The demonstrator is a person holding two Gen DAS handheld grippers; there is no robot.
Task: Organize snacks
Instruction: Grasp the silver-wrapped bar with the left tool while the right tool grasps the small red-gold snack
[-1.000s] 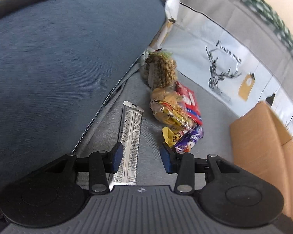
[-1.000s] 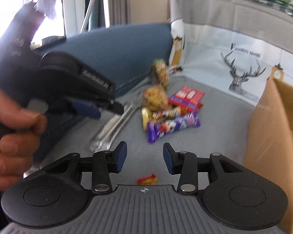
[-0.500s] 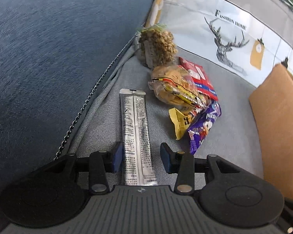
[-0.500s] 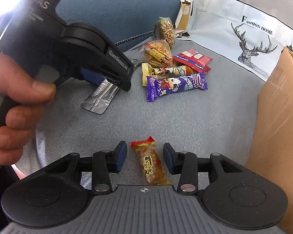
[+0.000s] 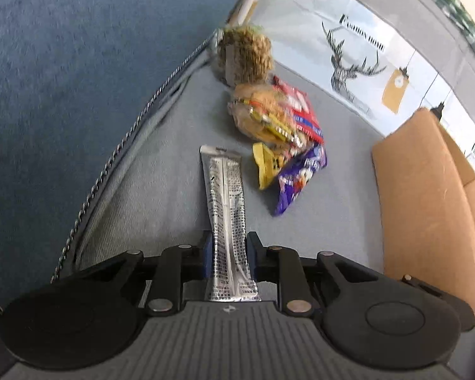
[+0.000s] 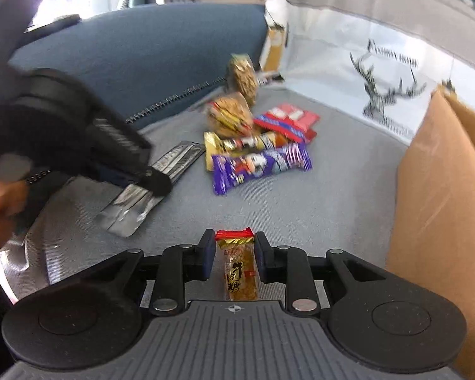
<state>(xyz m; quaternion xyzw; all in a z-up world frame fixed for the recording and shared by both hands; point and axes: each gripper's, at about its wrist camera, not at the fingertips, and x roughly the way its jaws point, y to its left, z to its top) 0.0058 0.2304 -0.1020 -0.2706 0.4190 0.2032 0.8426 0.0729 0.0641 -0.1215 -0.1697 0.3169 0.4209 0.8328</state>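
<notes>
A long silver packet lies on the grey sofa seat, its near end between the pads of my left gripper. The jaws are closing and both pads touch its edges. In the right wrist view my right gripper is closing on a small gold candy with a red end; the pads meet its sides. The left gripper also shows there, held by a hand over the silver packet. Farther back lies a pile: a purple wrapper, a yellow bar, a red pack.
A round cracker bag and a bag of nuts sit at the back of the seat by the blue backrest. A cardboard box stands at the right. A deer-print cloth covers the rear.
Both grippers' jaws have narrowed. The left moved over the silver packet's near end and its pads now touch it. The right sank over the small candy, which now sits between its pads.
</notes>
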